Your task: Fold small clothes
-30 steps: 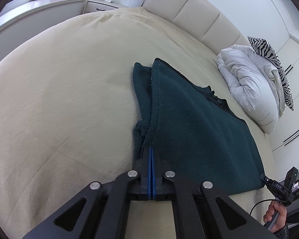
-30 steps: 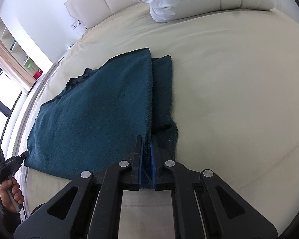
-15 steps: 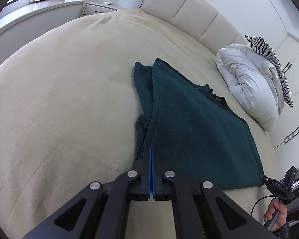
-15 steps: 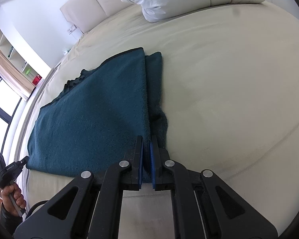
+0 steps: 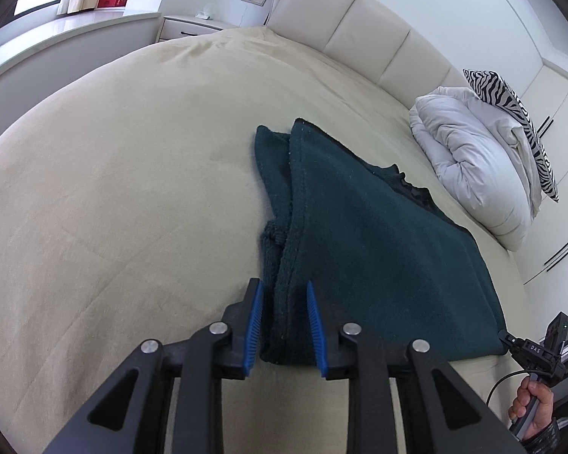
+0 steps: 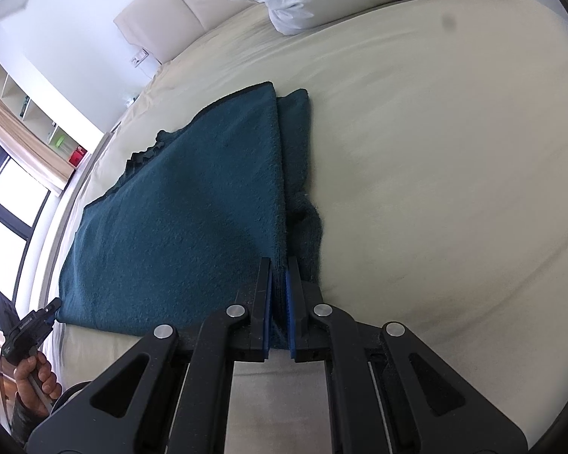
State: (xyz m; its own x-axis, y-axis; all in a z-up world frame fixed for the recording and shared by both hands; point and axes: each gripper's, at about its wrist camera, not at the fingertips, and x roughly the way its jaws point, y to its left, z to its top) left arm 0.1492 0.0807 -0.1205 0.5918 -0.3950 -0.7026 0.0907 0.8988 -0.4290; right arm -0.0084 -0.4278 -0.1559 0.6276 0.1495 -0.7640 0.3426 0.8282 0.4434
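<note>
A dark teal fleece garment [image 5: 363,242] lies folded flat on the beige bed, its doubled edge running toward each camera; it also shows in the right wrist view [image 6: 193,208]. My left gripper [image 5: 284,295] is open, its blue pads on either side of the garment's near corner without pinching it. My right gripper [image 6: 279,268] is shut on the garment's other near corner, the cloth edge squeezed between its blue pads. Each gripper shows small in the other's view, held in a hand at the bed's edge.
The beige bed cover [image 5: 132,196] spreads wide around the garment. A rolled white duvet [image 5: 473,166] with a zebra-striped pillow [image 5: 511,109] lies by the padded headboard [image 5: 352,26]. A nightstand [image 5: 193,26] and a window ledge stand beyond the bed.
My left gripper has opened and let go of the garment's corner. My right gripper stays shut on its corner. The garment has settled flat on the bed.
</note>
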